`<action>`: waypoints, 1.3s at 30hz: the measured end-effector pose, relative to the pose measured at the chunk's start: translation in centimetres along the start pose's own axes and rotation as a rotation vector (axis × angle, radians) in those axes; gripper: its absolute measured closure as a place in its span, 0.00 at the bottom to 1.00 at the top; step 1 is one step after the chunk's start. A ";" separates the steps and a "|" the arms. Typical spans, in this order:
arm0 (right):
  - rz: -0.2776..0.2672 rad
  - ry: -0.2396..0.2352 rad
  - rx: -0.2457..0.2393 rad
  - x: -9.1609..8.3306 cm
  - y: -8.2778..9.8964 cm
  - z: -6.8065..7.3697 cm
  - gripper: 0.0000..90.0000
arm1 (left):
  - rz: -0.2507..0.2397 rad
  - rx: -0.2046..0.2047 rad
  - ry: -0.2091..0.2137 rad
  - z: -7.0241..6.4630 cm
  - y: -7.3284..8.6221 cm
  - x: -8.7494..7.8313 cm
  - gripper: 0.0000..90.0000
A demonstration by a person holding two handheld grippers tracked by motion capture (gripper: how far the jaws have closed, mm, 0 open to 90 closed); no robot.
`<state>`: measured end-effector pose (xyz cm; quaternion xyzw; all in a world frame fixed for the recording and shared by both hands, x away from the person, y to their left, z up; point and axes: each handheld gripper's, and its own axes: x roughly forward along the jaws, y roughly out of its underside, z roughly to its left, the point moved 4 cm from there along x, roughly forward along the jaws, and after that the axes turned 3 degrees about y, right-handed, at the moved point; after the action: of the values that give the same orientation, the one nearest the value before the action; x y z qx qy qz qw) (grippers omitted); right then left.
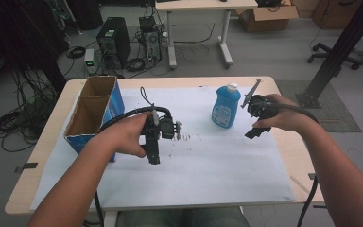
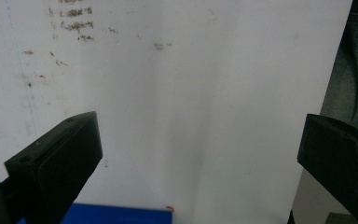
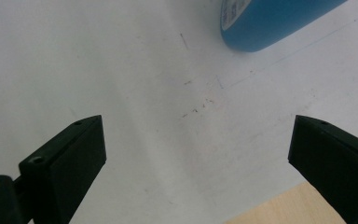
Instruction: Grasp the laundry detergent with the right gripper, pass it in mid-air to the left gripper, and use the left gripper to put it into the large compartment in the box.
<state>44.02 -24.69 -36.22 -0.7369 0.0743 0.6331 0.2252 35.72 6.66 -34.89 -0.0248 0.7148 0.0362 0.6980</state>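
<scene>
The fingers [image 3: 58,172] of the right gripper [image 1: 257,124] are wide apart and hold nothing. Under them is only the white sheet [image 3: 135,70]. The blue bottle [image 3: 275,21] pokes in at about 1 o'clock in the right gripper view, near but not touching. The fingers are probably spread like this so the bottle can fit between them.

The fingers [image 2: 56,163] of the left gripper [image 1: 154,150] are wide apart too, and empty. They point down at the sheet, where there are some small dark marks [image 2: 72,23]. A blue edge [image 2: 121,215] shows at the bottom of the left gripper view; it looks like the box, but I cannot be sure.

From above, the bottle [image 1: 226,105] stands up straight on the counter [image 1: 54,123], at about 9 o'clock from the right gripper and close to it. The open cardboard box [image 1: 94,111] with blue sides sits at 9 o'clock from the left hand [image 1: 123,135], touching or almost touching it. Its top is open, so I think things can be dropped in. The right gripper is nearest the bottle, so it seems ready to grab it first.
</scene>
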 end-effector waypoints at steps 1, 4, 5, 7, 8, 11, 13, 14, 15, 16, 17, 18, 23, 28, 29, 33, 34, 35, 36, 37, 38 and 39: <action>-0.002 0.004 0.015 0.2 0.1 -0.2 0.04 | 0.001 -0.001 -0.001 0.0 0.0 0.0 0.00; -0.018 0.003 0.023 0.3 0.2 -0.5 0.04 | 0.002 -0.001 -0.001 0.0 0.0 0.0 0.00; -0.026 0.005 0.030 0.5 0.2 -0.7 0.04 | 0.003 0.000 -0.001 0.0 0.0 0.0 0.00; -0.034 0.006 0.039 0.8 0.1 -0.9 0.04 | 0.000 0.000 -0.001 0.0 0.1 0.1 0.00; -0.034 0.006 0.039 0.8 0.1 -0.9 0.04 | 0.000 0.000 -0.001 0.0 0.1 0.1 0.00; -0.046 0.007 0.051 1.2 0.1 -1.2 0.04 | 0.000 -0.009 -0.003 -0.1 0.3 0.0 0.00; -0.052 0.011 0.055 1.4 0.0 -1.3 0.04 | 0.000 -0.007 -0.003 -0.1 0.3 0.0 0.00; -0.051 0.013 0.053 1.5 -0.1 -1.3 0.04 | -0.001 -0.004 -0.005 -0.1 0.3 0.0 0.00; -0.053 0.017 0.055 1.6 -0.1 -1.4 0.04 | 0.000 -0.006 -0.004 -0.1 0.4 0.0 0.00; -0.060 0.017 0.056 1.7 -0.2 -1.5 0.04 | 0.000 -0.006 -0.004 -0.1 0.4 0.0 0.00; -0.071 0.017 0.063 1.8 -0.3 -1.5 0.04 | 0.004 -0.007 -0.002 -0.2 0.4 0.0 0.00; -0.071 0.017 0.063 1.8 -0.3 -1.5 0.04 | 0.000 -0.007 -0.003 -0.2 0.4 0.0 0.00; -0.116 0.029 0.076 2.1 -0.5 -1.9 0.04 | -0.008 -0.006 0.000 -0.4 0.3 -0.1 0.00; -0.155 0.036 0.097 2.4 -0.5 -2.3 0.04 | -0.005 -0.002 0.001 -0.5 0.3 0.0 0.00; -0.163 0.039 0.100 2.5 -0.5 -2.3 0.04 | -0.005 -0.002 0.001 -0.5 0.3 0.0 0.00; -0.188 0.035 0.110 2.5 -0.7 -2.4 0.04 | -0.008 -0.003 -0.001 -0.5 0.3 -0.1 0.00; -0.196 0.035 0.108 2.6 -0.8 -2.5 0.04 | -0.007 -0.003 0.001 -0.5 0.3 -0.1 0.00; -0.201 0.035 0.109 2.6 -0.9 -2.5 0.04 | -0.007 -0.005 0.002 -0.5 0.3 -0.1 0.00; -0.207 0.038 0.109 2.6 -0.9 -2.5 0.04 | -0.007 -0.004 0.000 -0.5 0.3 -0.1 0.00; -0.219 0.039 0.117 2.7 -1.1 -2.6 0.04 | -0.009 -0.007 0.003 -0.5 0.4 0.0 0.00; -0.219 0.039 0.117 2.7 -1.1 -2.6 0.04 | -0.009 -0.007 0.003 -0.5 0.4 0.0 0.00; -0.223 0.041 0.120 2.9 -1.3 -2.7 0.04 | -0.006 -0.006 0.003 -0.5 0.4 0.0 0.00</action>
<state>47.47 -24.18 -38.51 -0.7385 0.0343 0.5833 0.3365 35.19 6.97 -34.91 -0.0289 0.7157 0.0363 0.6969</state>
